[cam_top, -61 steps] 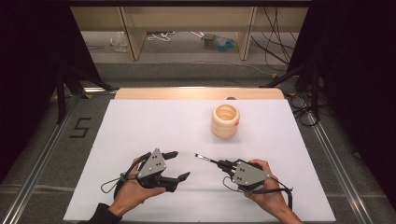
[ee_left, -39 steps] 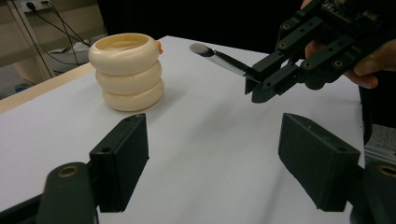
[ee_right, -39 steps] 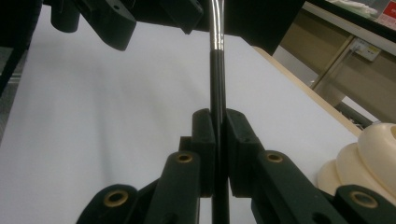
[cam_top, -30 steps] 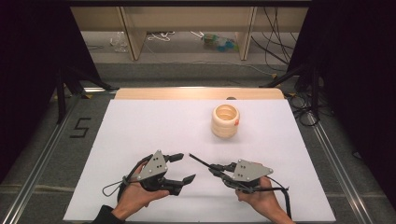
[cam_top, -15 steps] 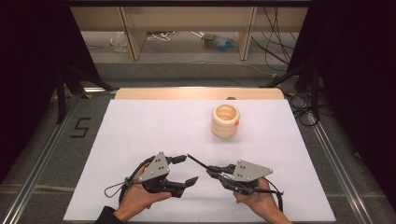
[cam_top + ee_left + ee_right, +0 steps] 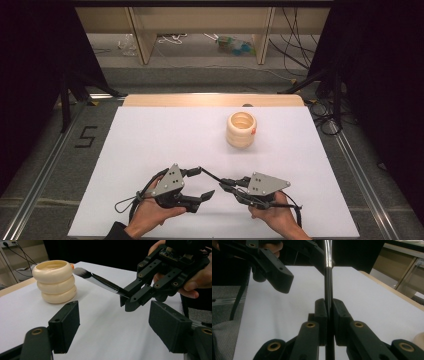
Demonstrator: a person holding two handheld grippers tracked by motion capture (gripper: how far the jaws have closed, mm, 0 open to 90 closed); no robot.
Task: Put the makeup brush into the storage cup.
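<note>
Your right hand-held gripper [image 6: 226,183] is clamped on the makeup brush [image 6: 100,282] at lower centre of the frame; the left hand-held gripper [image 6: 202,183] gapes empty beside it. Close the left squarely on the handle before releasing; the ringed holder [image 6: 241,129] waits upper centre on the counter [image 6: 150,135].

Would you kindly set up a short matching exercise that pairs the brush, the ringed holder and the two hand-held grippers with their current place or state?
Things:
1. left hand-held gripper
2. right hand-held gripper
3. makeup brush
4. cream ringed holder

States or places:
A. stands upright on the white table, away from both hands
B. jaws apart, nothing between them
C. jaws clamped on a thin black handle
D. held off the table, bristle end pointing towards the holder

Pairs: 1-B, 2-C, 3-D, 4-A
</note>
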